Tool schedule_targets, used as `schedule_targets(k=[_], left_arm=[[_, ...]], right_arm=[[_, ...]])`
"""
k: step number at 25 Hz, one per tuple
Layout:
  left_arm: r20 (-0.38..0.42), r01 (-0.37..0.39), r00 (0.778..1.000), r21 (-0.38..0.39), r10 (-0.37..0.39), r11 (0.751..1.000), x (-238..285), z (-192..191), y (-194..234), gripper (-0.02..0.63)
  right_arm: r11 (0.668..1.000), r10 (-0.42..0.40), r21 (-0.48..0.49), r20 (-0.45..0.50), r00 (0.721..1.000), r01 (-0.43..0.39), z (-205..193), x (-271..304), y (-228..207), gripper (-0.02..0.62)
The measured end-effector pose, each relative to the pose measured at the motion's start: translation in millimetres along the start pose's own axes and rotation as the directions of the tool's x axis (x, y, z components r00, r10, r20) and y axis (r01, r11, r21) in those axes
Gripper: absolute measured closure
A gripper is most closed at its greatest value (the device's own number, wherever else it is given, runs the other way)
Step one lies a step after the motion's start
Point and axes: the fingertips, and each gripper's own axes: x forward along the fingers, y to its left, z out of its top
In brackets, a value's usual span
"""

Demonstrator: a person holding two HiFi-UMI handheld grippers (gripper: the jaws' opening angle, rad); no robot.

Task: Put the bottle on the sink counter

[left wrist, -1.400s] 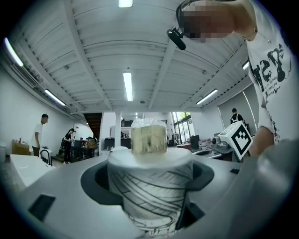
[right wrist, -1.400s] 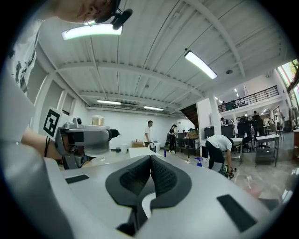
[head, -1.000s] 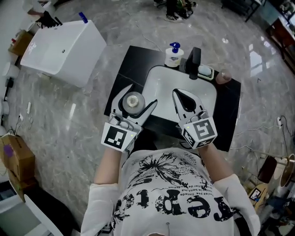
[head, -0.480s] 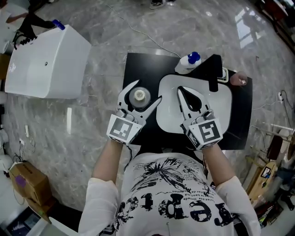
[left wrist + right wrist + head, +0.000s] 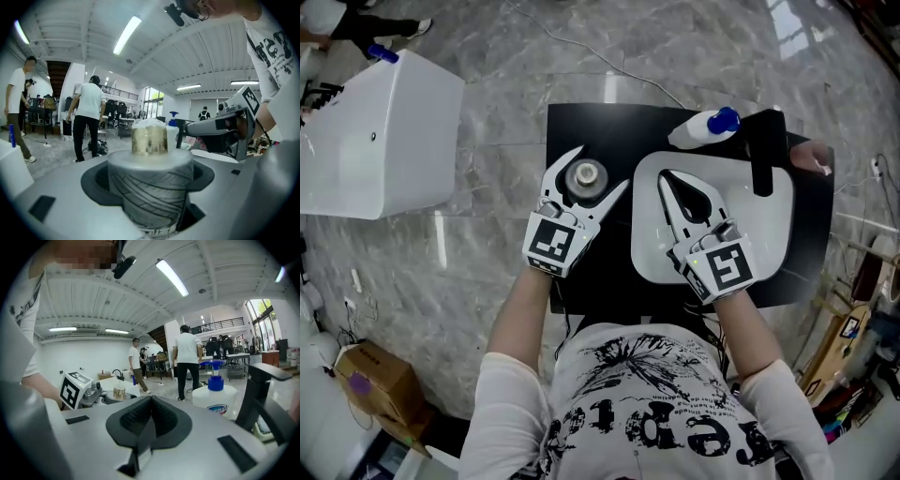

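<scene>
A grey bottle (image 5: 584, 178) with a ribbed wrap and a gold cap (image 5: 149, 138) stands upright between the jaws of my left gripper (image 5: 598, 169), which is shut on its body (image 5: 150, 187). It sits over the black sink counter (image 5: 581, 127), left of the white basin (image 5: 769, 234). Whether its base touches the counter is hidden. My right gripper (image 5: 666, 178) hovers over the basin, jaws pressed together with nothing in them (image 5: 151, 401).
A white pump soap bottle (image 5: 703, 128) and a black faucet (image 5: 759, 155) stand at the basin's far rim. A white box (image 5: 366, 141) is on the floor to the left and a cardboard box (image 5: 380, 398) at lower left. People stand in the background (image 5: 89, 117).
Both grippers have moved forward over the counter. The left one has carried the bottle from the front-left edge to above the black top beside the basin.
</scene>
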Motion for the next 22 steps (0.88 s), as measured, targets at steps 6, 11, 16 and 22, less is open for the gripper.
schedule_targets(k=[6, 11, 16, 22], left_arm=[[-0.04, 0.006, 0.999, 0.012, -0.005, 1.0, 23.3, -23.2, 13.9, 0.255], [-0.08, 0.023, 0.997, 0.04, -0.02, 0.999, 35.8, -37.0, 11.1, 0.255], [-0.103, 0.014, 0.995, 0.041, -0.01, 0.999, 39.6, -47.4, 13.2, 0.255], [-0.135, 0.012, 0.991, 0.031, -0.008, 0.999, 42.7, -55.3, 16.6, 0.255]], right_arm=[[1.0, -0.016, 0.003, -0.027, 1.0, 0.016, -21.9, 11.1, -11.8, 0.58], [0.999, -0.048, 0.01, -0.048, 0.998, 0.048, -37.2, 8.6, -21.5, 0.58], [0.998, -0.057, 0.016, -0.059, 0.997, 0.058, -43.8, 6.9, -25.4, 0.58], [0.998, -0.058, 0.022, -0.069, 0.996, 0.059, -46.4, 9.2, -28.0, 0.58]])
